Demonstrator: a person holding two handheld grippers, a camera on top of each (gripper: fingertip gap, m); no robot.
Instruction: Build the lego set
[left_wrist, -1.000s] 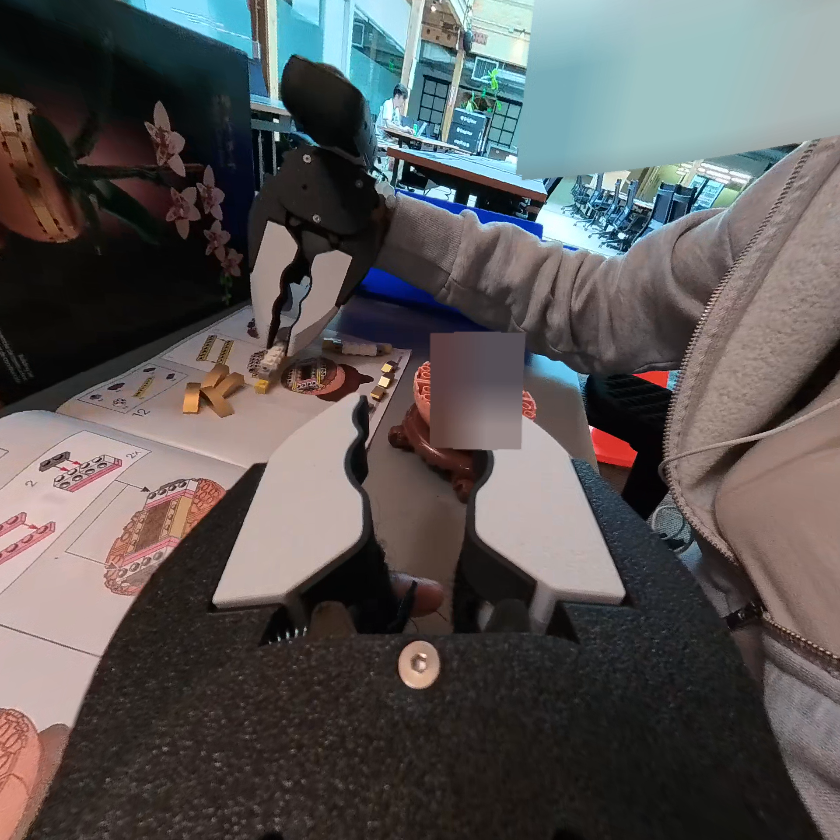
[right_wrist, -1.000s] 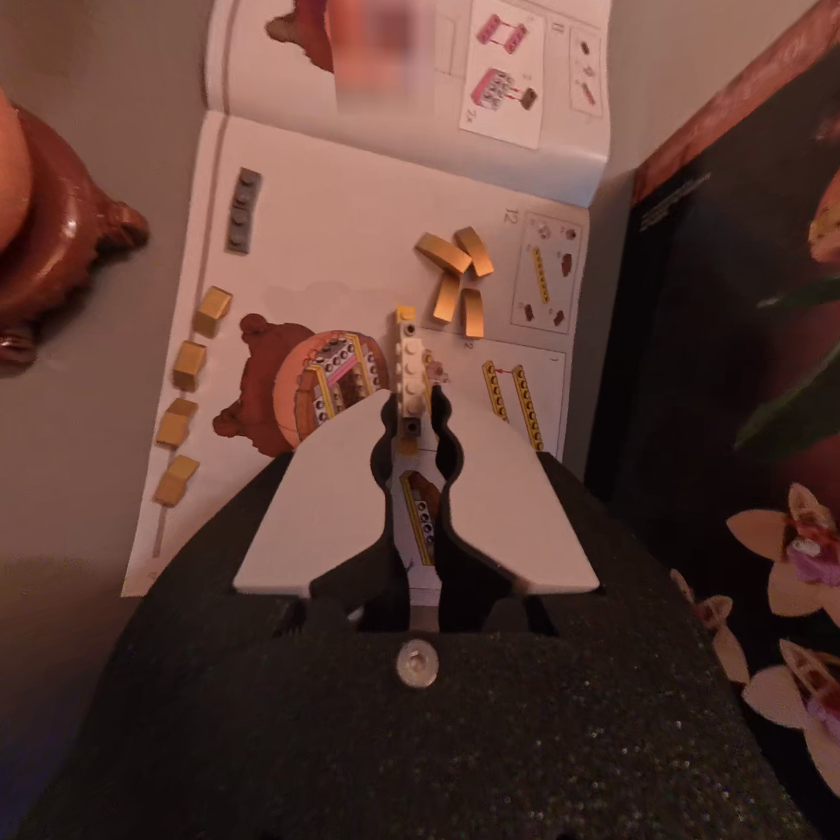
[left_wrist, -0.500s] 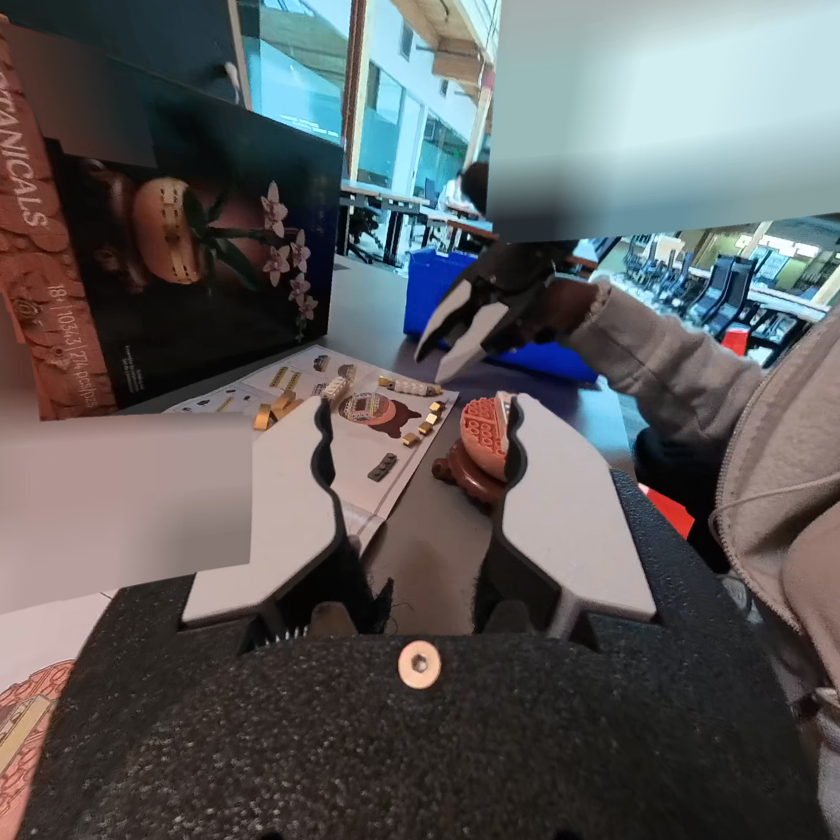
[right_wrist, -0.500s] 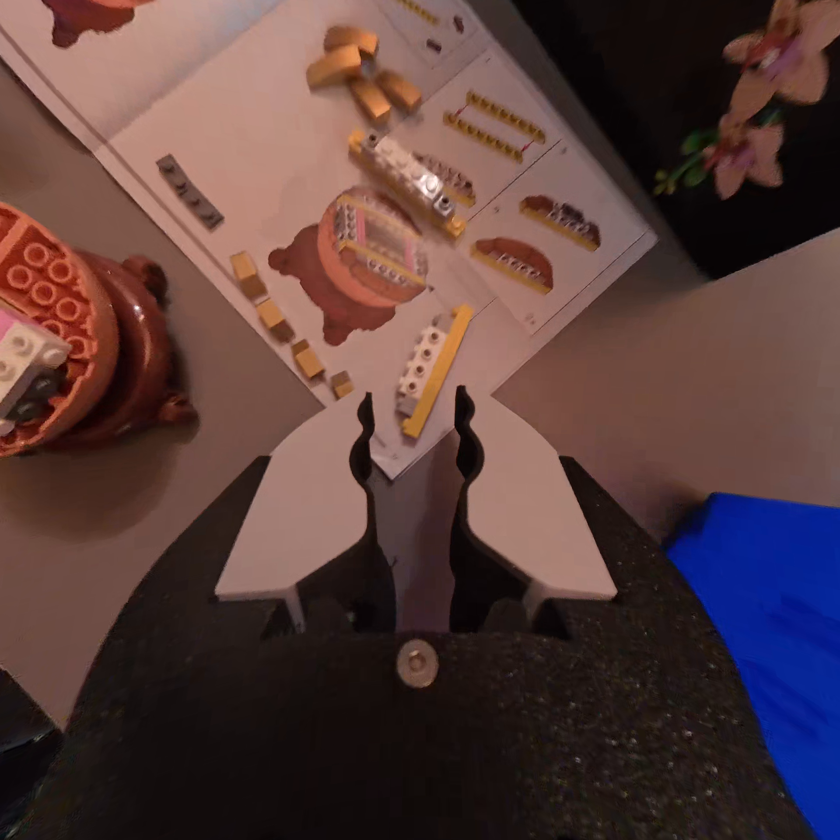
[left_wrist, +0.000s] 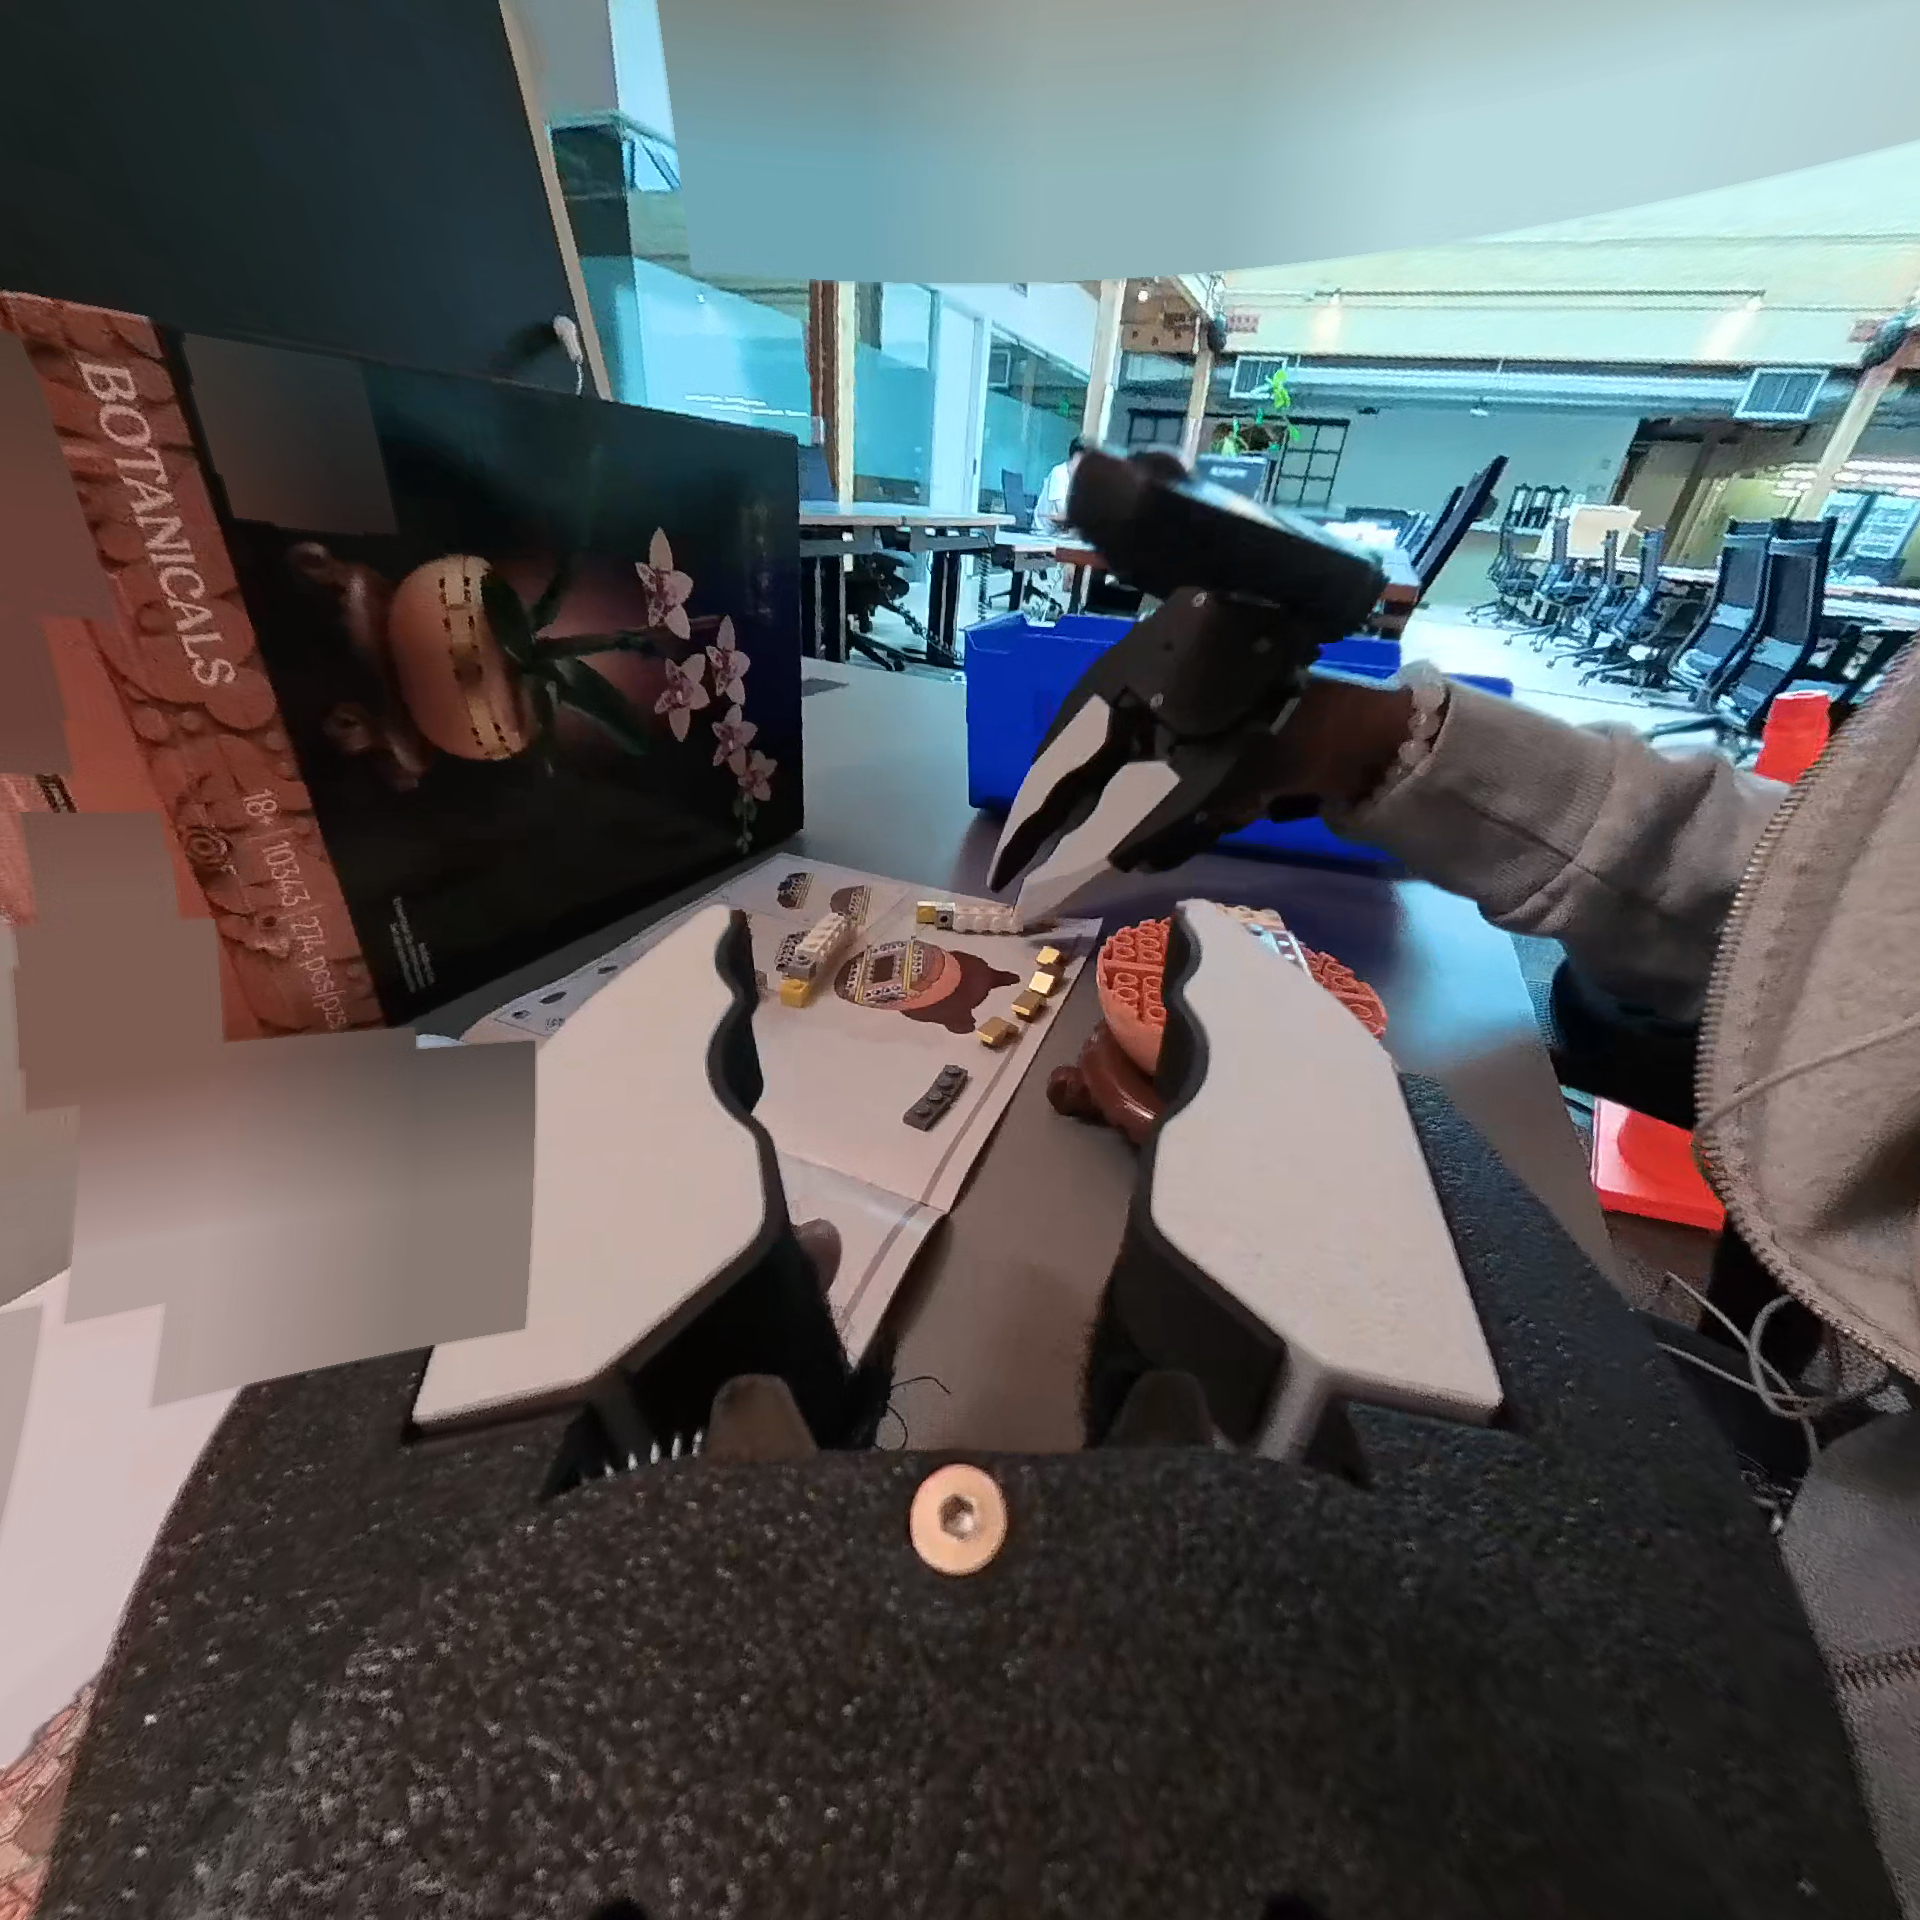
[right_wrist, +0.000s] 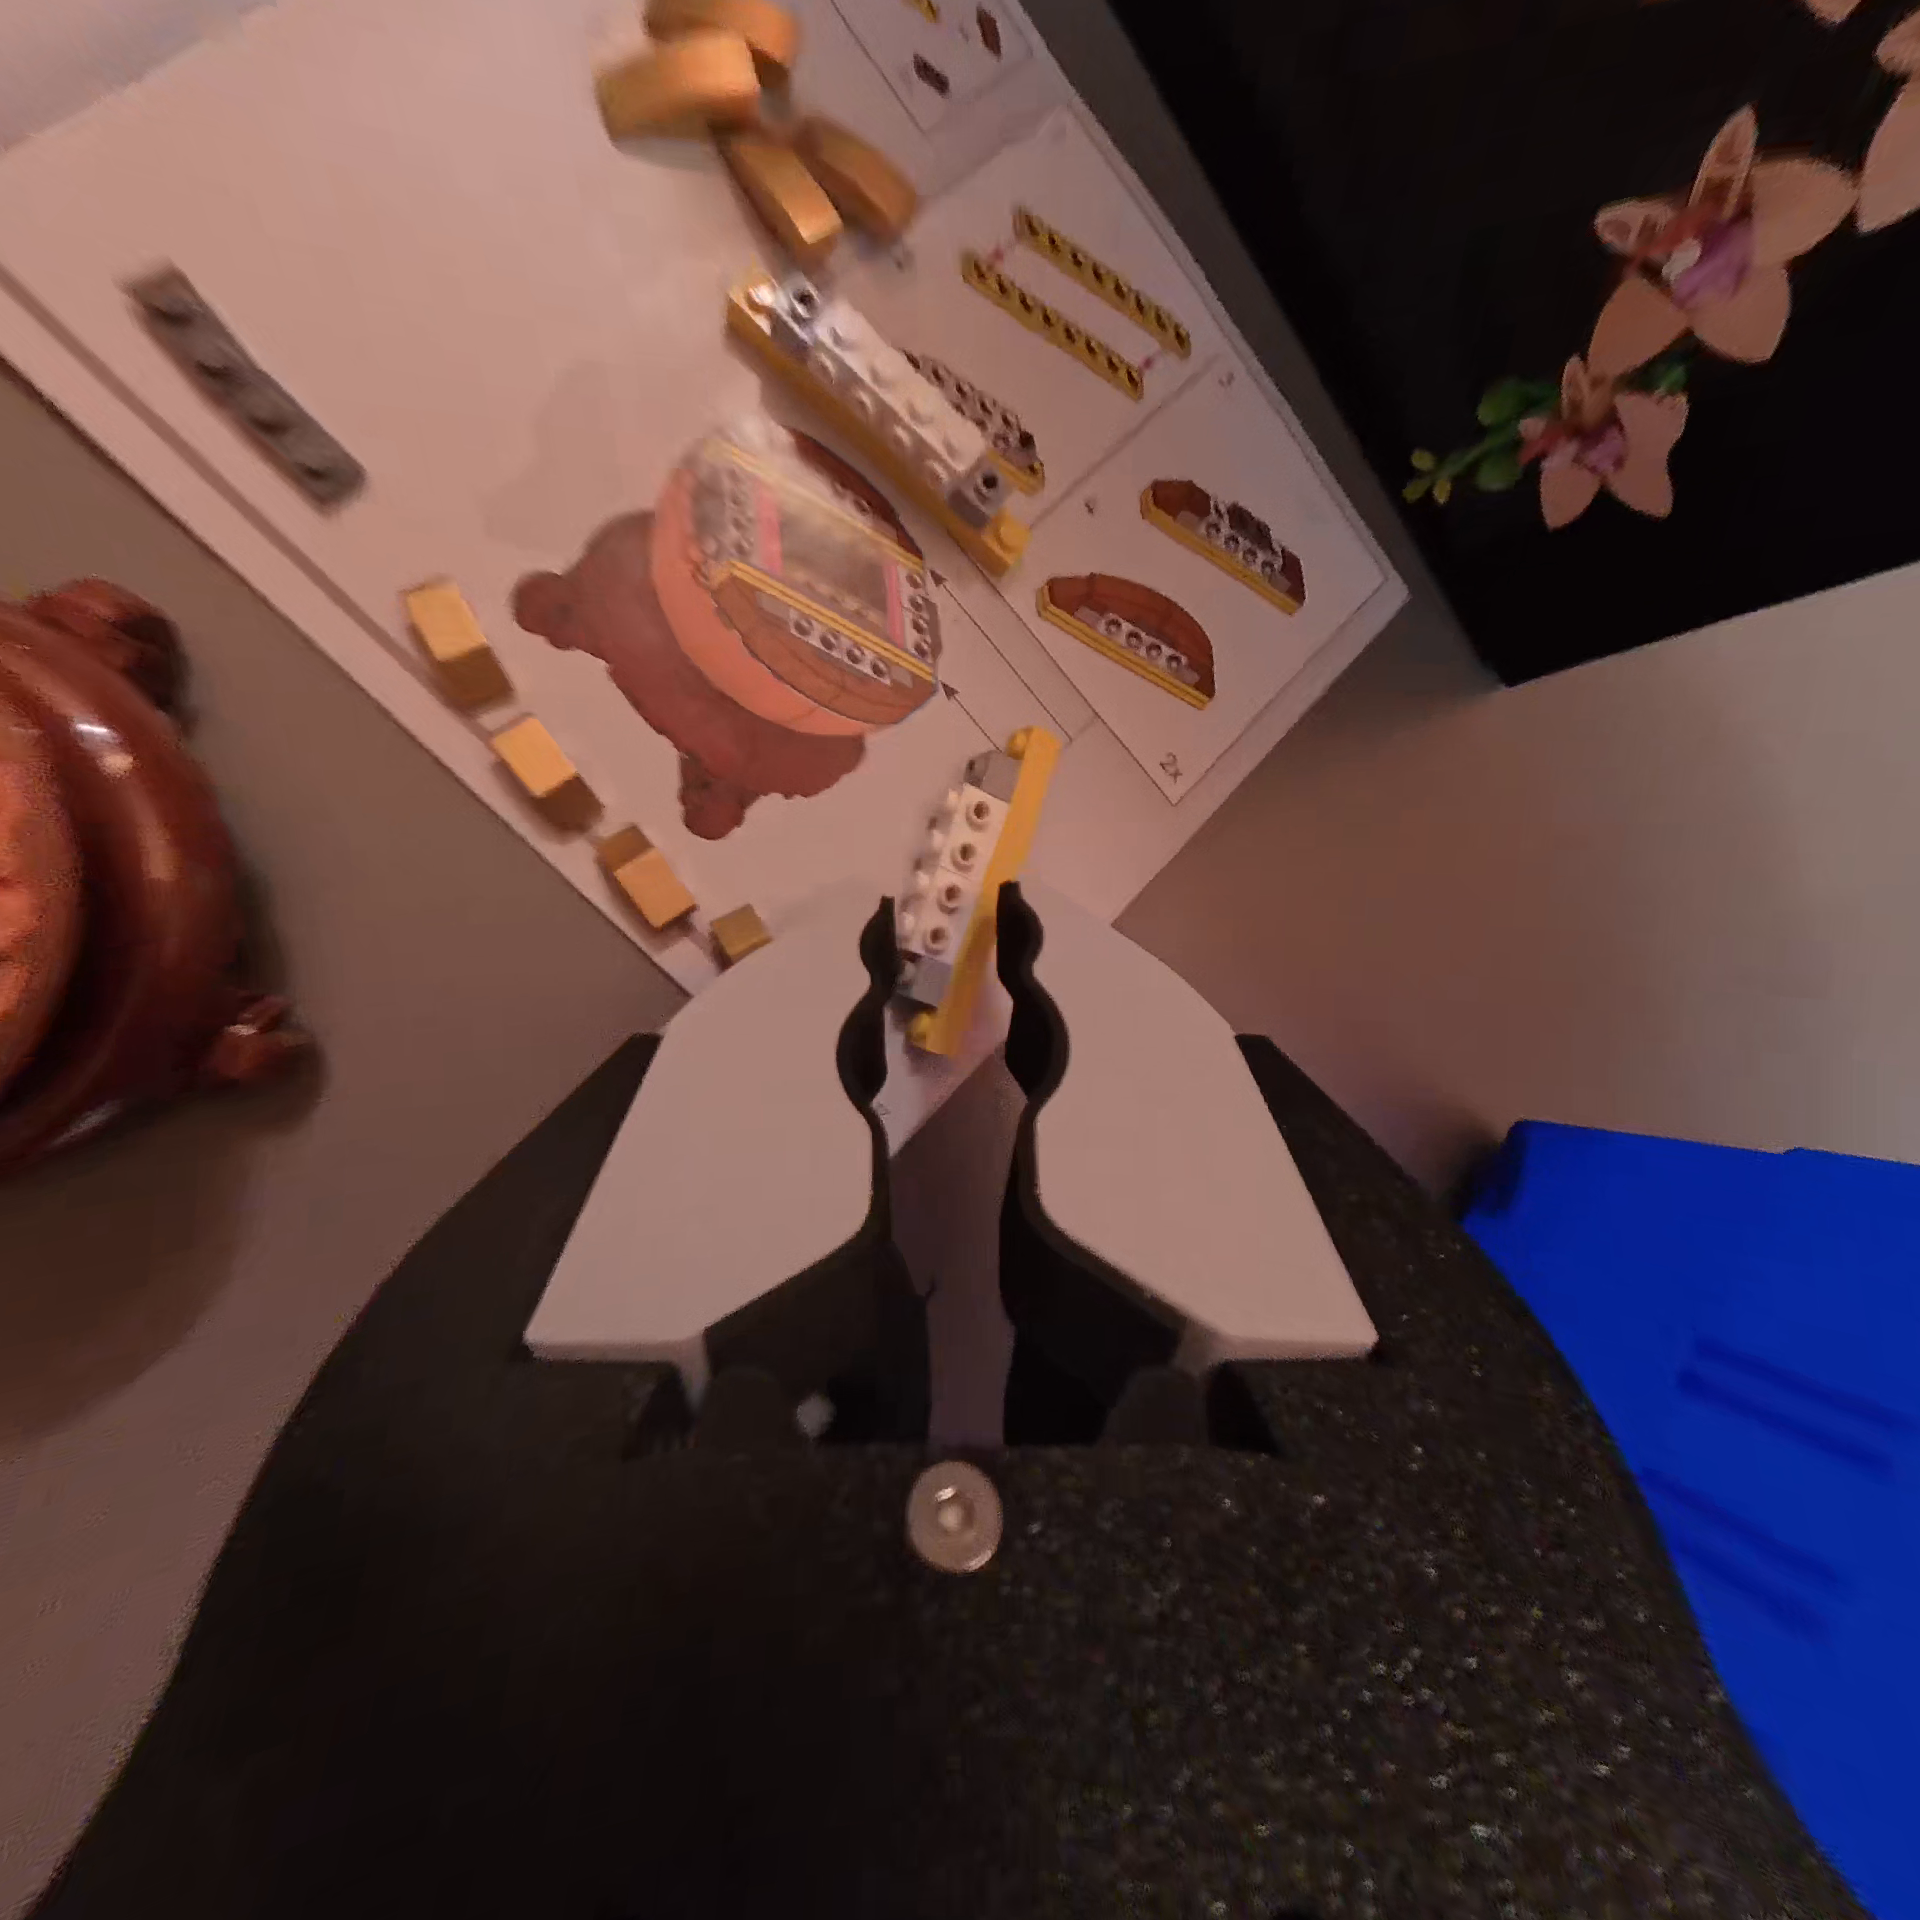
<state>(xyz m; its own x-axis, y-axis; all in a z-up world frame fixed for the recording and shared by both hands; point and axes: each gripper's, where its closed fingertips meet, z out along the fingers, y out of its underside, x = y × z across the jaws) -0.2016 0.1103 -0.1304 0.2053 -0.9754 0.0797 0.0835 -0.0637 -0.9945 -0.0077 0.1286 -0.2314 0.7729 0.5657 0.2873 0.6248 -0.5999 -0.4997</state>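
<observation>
1. My left gripper (left_wrist: 951, 997) hangs above the bench (left_wrist: 1455, 966) with its jaws spread wide and nothing between them.
2. My right gripper (right_wrist: 940, 920) is tilted down over the corner of the instruction booklet (right_wrist: 436, 312) nearest the blue bin (right_wrist: 1714, 1351). Its jaws stand slightly apart around the near end of a white-and-yellow brick strip (right_wrist: 971, 883); I cannot tell whether the pads touch it.
3. That strip lies on the booklet's corner. A second white-and-yellow strip (right_wrist: 883, 400) lies further in on the page, next to the printed pot picture.
4. A cluster of curved gold pieces (right_wrist: 769, 135) sits near the page's far edge; small gold cubes (right_wrist: 540, 764) run along the page edge that faces the brown-and-coral pot base (left_wrist: 1132, 997), and a grey plate (right_wrist: 244, 379) lies beyond them.
5. The pot base stands on the bench just off the booklet's edge.
6. The set's box (left_wrist: 499, 707) stands upright behind the booklet.
</observation>
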